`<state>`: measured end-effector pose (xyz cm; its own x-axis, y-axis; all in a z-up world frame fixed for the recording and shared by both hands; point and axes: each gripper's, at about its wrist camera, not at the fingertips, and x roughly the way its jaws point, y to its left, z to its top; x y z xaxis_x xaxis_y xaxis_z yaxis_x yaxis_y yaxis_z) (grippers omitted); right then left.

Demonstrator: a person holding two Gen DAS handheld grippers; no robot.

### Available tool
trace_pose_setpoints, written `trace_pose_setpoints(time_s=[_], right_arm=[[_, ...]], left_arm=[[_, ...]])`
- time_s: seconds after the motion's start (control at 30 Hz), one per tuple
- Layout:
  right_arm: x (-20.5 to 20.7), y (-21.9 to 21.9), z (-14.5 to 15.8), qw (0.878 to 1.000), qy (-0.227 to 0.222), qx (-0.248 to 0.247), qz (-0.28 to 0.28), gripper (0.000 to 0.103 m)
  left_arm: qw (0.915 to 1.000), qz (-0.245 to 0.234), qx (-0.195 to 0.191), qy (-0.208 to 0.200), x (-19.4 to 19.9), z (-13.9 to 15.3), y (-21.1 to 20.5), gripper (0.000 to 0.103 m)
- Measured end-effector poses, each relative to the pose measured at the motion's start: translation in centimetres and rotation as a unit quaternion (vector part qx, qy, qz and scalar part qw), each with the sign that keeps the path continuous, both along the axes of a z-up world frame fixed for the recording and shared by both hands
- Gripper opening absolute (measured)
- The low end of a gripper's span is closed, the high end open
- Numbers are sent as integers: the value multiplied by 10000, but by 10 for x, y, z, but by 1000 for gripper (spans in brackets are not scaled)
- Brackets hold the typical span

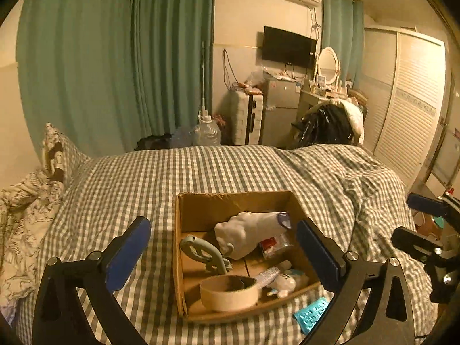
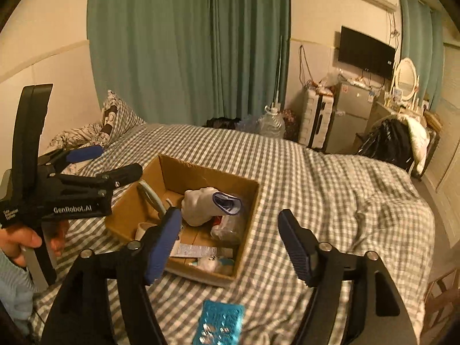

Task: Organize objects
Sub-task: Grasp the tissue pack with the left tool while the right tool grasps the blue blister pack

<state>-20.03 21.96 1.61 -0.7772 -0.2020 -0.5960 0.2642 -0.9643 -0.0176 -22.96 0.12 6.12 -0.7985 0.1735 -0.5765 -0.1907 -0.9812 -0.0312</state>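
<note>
An open cardboard box (image 1: 230,195) (image 2: 207,170) sits on the checked bed. Inside lie a white rolled cloth with a purple end (image 1: 247,233) (image 2: 198,205), a tape roll (image 1: 230,294), a pale teal hook-shaped item (image 1: 202,251), a tube (image 1: 267,275) and a small white toy (image 1: 287,283). A teal patterned pack (image 1: 312,313) (image 2: 221,326) lies on the bed just in front of the box. My left gripper (image 1: 222,223) hovers over the box, open and empty. My right gripper (image 2: 230,212) is open over the box's near right corner, holding nothing.
The grey-checked bedspread (image 1: 230,166) spreads wide around the box, rumpled at the right. Pillows (image 1: 54,149) lie at the left. Beyond the bed stand water jugs (image 1: 205,132), a suitcase, a small fridge (image 1: 280,106) and a chair with clothes. A hand (image 2: 20,238) holds the left gripper.
</note>
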Motion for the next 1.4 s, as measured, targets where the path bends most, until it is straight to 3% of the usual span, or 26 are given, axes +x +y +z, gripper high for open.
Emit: trace_pose_setpoints(time_s=[0.2,0.37,0.5,0.73,0.9,1.1,1.17,1.23,1.27,1.4], right_arm=[[48,17,25,9995,273,122,-60,85],[76,24,18,9997,157,184,-57,90],[89,25,-7,9991,-55,375,-180,90],[98,36,-75,9957,-689,354,-512,90],[102,45,-121,9931,-930,193,-686,90],[102,38,-153,9903,-1148,297,-720,90],[102,35,-156,9902,-1155,322,-720,90],[102,34,-156,9900,-1169,340,-711,90],[101,33,-157,9898,-1182,363,-713,90],[98,30,-160,9887,-1246,426,-709,90]], left_arm=[[10000,44,-66,7,39,11,6,103],[9994,260,-146,-188,66,-5,9,103],[9981,278,-260,-489,83,-36,17,103],[9932,166,-829,-805,114,-95,39,103],[9890,45,-859,-1204,134,-137,41,103],[9845,-92,-884,-1513,151,-172,45,103],[9825,-265,-826,-1648,155,-182,49,99],[9790,-502,-706,-1847,158,-194,53,67],[9764,-630,-598,-1977,158,-199,54,59],[9766,-715,-502,-1965,160,-194,55,55]])
